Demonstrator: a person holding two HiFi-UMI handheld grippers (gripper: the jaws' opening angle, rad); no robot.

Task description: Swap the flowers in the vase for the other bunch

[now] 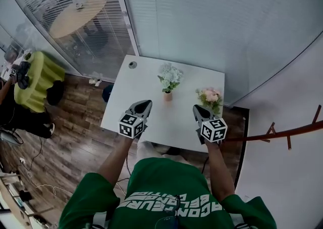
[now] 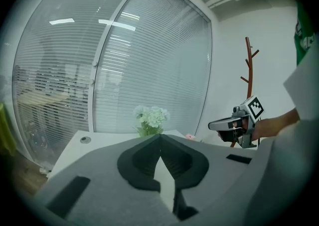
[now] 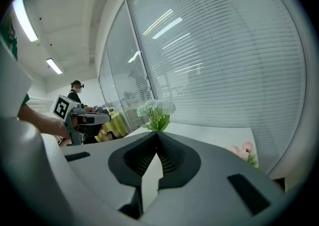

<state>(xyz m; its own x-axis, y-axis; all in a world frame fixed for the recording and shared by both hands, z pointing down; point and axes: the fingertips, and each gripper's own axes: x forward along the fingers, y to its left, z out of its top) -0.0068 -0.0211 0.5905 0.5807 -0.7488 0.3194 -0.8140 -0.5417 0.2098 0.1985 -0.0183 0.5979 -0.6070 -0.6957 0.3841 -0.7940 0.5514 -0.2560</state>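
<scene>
A coat rack (image 1: 282, 133) stands right of the white table (image 1: 146, 76) (a yellow-draped table (image 1: 40, 79) far left).

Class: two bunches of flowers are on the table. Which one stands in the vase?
The white bunch, upright in the vase near the middle of the table; the pink bunch lies loose on the tabletop by the right edge.

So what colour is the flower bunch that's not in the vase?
The loose bunch is pink with green leaves, clearest in the head view.
</scene>
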